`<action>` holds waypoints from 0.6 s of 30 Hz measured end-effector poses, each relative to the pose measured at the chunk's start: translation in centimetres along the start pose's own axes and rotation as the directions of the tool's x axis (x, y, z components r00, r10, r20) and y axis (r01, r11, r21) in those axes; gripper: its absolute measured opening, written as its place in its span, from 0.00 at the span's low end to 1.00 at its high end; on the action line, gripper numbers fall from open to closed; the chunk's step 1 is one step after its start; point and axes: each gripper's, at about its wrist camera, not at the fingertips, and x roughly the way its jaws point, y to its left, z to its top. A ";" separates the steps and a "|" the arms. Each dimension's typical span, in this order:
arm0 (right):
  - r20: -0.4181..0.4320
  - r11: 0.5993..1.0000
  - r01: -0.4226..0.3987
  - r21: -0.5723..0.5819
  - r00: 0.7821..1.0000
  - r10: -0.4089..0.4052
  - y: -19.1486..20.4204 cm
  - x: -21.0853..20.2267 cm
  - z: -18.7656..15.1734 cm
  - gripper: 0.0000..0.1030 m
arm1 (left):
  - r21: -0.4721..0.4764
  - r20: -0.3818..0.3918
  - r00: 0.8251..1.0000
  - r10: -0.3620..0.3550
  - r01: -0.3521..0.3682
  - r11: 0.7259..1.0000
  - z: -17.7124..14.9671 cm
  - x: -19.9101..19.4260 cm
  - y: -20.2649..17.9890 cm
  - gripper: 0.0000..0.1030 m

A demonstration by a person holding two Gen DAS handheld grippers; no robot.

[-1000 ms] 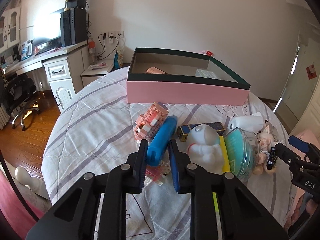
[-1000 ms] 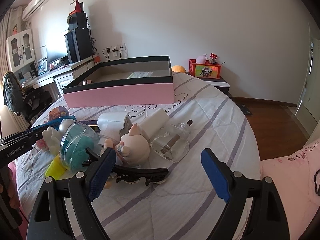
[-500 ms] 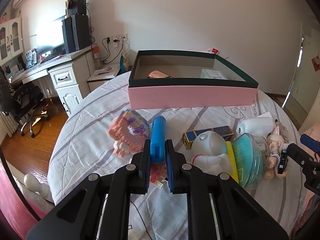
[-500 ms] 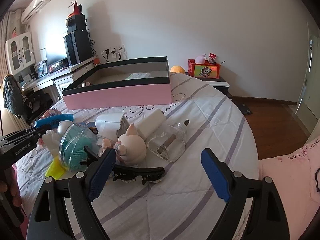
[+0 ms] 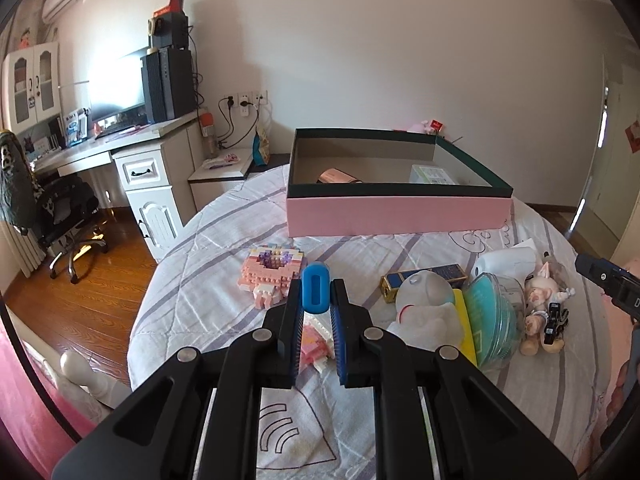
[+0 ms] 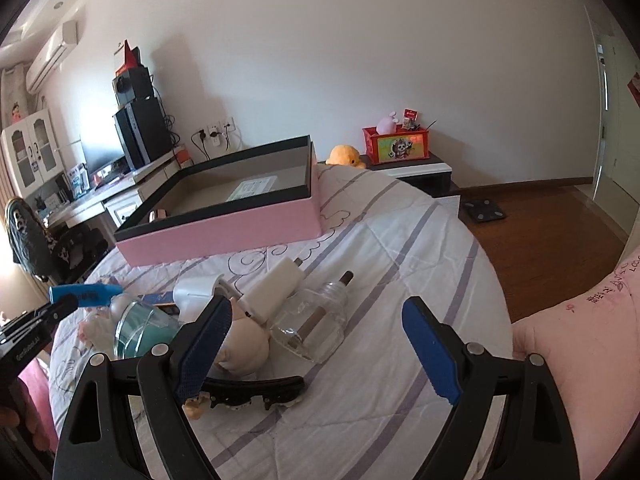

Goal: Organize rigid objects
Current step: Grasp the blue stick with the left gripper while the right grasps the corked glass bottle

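Since a second ago your left gripper (image 5: 316, 312) has clamped the blue bar (image 5: 315, 288) and raised it off the bed, so it now stands end-on between the pads instead of lying against the pink brick model (image 5: 272, 270). That model has rolled over and now sits alone on the striped quilt (image 5: 192, 280), toward the bed's left edge.

The pink box (image 5: 396, 214) with the dark rim rests near the far edge of the bed. Inside it you can see a rose-coloured cylinder (image 5: 336, 177) at the left and a pale flat packet (image 5: 434, 174) toward the right; the rest of its floor looks bare. A clear glass bowl (image 5: 496, 312) lies tipped on its side near the bed's right edge, with something teal inside it, next to a white round-headed figure (image 5: 424, 308) and a small pig doll (image 5: 540, 304). A clear glass bottle (image 6: 316, 328) lies on its side beside a white plug-like block (image 6: 276, 290).

Your left gripper is pressed tight on the blue bar. Your right gripper (image 6: 320, 354) is spread wide, holding nothing, above the black hair claw (image 6: 256, 390) and the bottle, without touching either.
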 end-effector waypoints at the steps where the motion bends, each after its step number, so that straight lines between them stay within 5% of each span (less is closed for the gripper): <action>1: 0.000 1.000 0.021 -0.001 1.000 -0.021 -0.2 0.0 0.1 0.86 | 0.000 -0.015 1.000 -0.005 0.005 1.000 -0.1 0.1 0.2 0.12; 4: -0.075 0.993 0.112 -0.044 0.991 -0.115 -1.0 1.5 -0.2 0.86 | -0.011 -0.033 0.999 -0.012 0.011 1.000 -0.8 0.3 0.6 0.12; 18: -0.274 0.989 0.029 -0.146 0.959 -0.068 -0.2 7.7 1.5 0.84 | -0.098 -0.093 0.993 -0.078 0.069 0.993 -1.2 3.0 2.0 0.15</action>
